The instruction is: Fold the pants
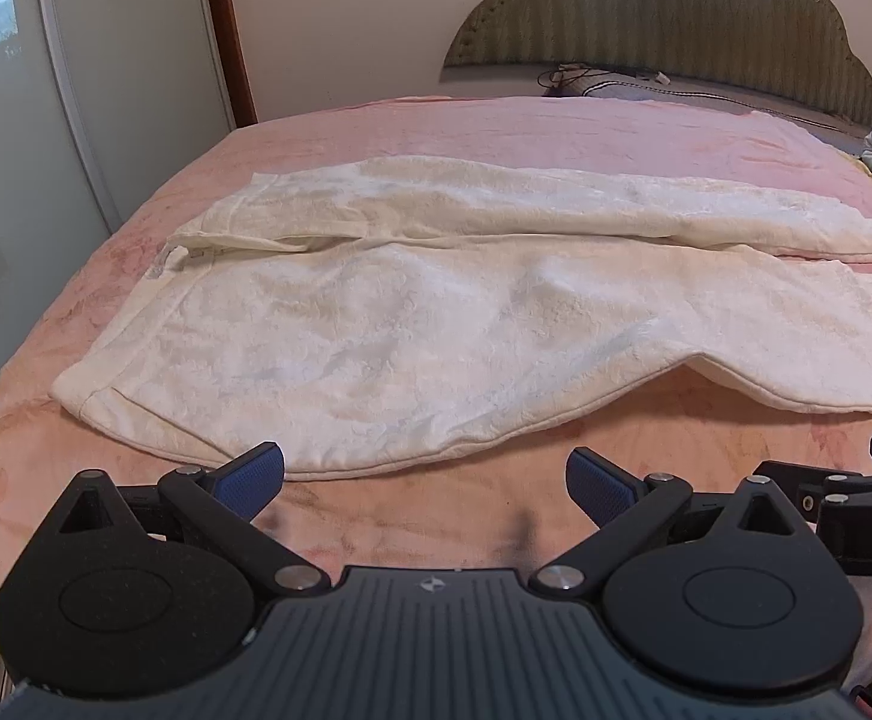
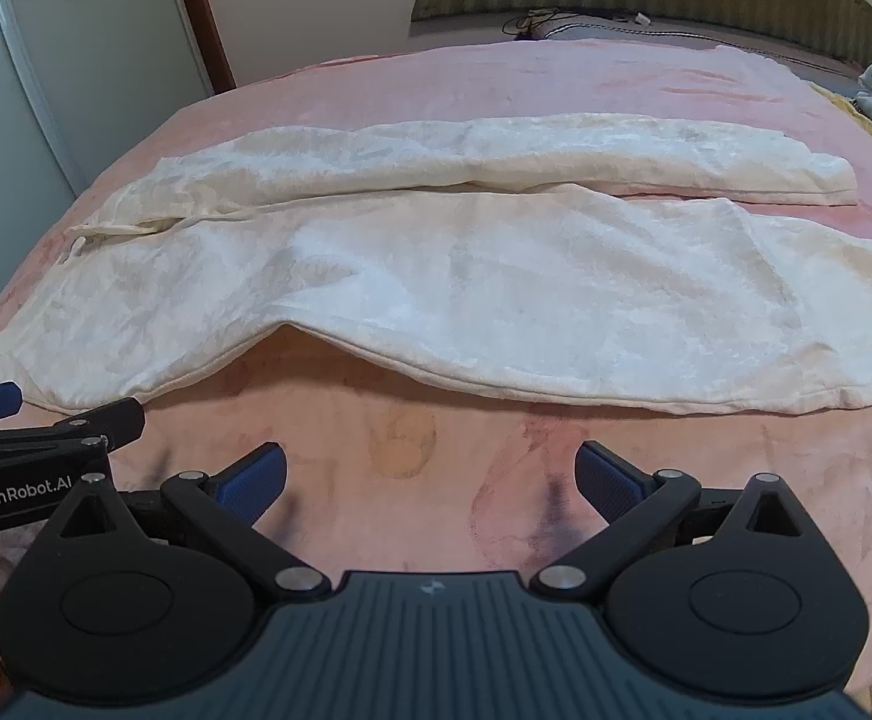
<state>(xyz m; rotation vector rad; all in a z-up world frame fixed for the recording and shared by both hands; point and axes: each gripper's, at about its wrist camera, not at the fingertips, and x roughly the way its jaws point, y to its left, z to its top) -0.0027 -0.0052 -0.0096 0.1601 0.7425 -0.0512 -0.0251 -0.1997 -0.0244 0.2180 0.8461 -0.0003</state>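
Hovering wide open and empty over the pink bedspread [image 1: 496, 132], left gripper [image 1: 425, 483] and right gripper [image 2: 430, 480] face white pants [image 2: 466, 276] spread flat, unfolded; next likely pinching the near edge, folding leg over leg.

The pants [image 1: 436, 312] are cream cloth with a soft, embossed, slightly plush surface. The pink blanket [image 1: 496, 126] looks fleecy and matt. The headboard [image 1: 676, 6] is padded, textured fabric with studs.
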